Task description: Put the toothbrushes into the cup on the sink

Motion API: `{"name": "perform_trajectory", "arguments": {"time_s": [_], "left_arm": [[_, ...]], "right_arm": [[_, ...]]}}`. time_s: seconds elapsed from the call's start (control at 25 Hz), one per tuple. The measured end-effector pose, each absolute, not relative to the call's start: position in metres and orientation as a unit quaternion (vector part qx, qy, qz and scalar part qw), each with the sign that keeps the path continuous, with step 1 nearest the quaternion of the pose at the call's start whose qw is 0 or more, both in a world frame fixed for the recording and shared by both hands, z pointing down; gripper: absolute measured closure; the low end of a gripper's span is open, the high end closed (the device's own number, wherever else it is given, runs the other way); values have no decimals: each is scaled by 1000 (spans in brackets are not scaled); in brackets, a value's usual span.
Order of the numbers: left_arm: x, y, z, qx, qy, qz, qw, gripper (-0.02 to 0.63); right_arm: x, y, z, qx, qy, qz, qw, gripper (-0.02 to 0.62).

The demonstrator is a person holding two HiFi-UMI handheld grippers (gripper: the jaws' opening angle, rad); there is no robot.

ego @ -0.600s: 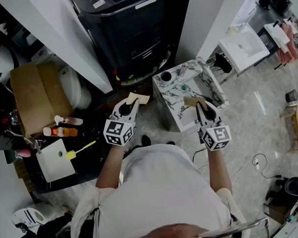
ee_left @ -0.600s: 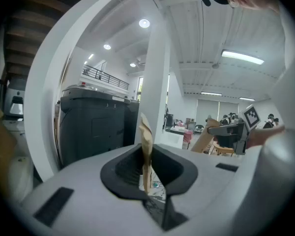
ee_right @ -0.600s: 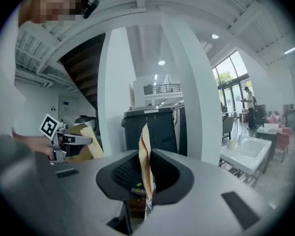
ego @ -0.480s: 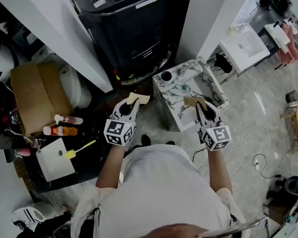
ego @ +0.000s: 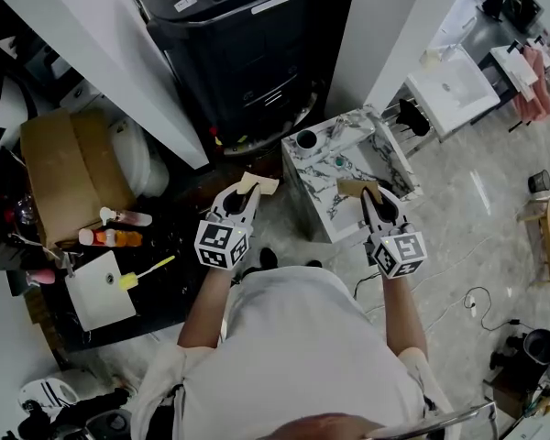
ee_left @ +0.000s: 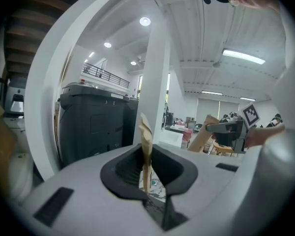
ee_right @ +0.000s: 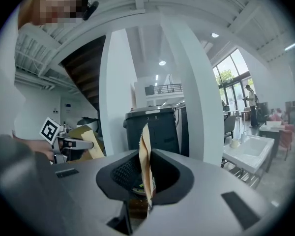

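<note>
1. The left tool and the right tool are both held out in front of the person. Each has its tan pads pressed together with nothing between them, so neither carries anything.
2. A yellow toothbrush lies flat on the dark worktop to the person's left, just beside a white board and well apart from both tools.
3. The cup stands upright at a far corner of the marble sink, ahead of the tools. A small green item on the sink is too small to identify.
4. The brush looks light, stiff and slim, and its smooth handle would likely twist or slip in a loose pinch.
5. The best hold is probably across the mid-handle, clear of the bristles, so the brush can be tipped upright and lowered handle-first into the cup.
</note>
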State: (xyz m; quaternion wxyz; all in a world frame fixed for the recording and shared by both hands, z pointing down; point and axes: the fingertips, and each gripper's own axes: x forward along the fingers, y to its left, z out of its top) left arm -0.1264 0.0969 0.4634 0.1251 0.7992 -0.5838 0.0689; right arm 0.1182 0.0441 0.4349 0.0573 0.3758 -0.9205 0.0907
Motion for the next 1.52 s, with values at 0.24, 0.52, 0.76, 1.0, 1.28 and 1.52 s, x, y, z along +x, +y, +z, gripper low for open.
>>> {"name": "perform_trajectory", "arguments": {"time_s": [0.24, 0.52, 0.76, 1.0, 1.28, 1.52], "left_arm": [[-121, 101, 467, 795, -588, 71, 130, 551], [-119, 106, 476, 788, -595, 74, 137, 551], [-116, 104, 477, 783, -603, 73, 136, 551], [-103, 107, 480, 772, -616, 74, 139, 551], [-86, 113, 483, 759, -632, 75, 136, 551], [-79, 110, 485, 752, -639, 80, 139, 551]], "right_arm": [[125, 45, 438, 374, -920, 105, 48, 523], [129, 41, 446, 372, -920, 110, 50, 523], [131, 37, 450, 367, -922, 115, 47, 523], [144, 33, 451, 356, -926, 116, 46, 523], [158, 27, 457, 338, -933, 115, 51, 523], [161, 18, 461, 329, -935, 119, 54, 523]]}}
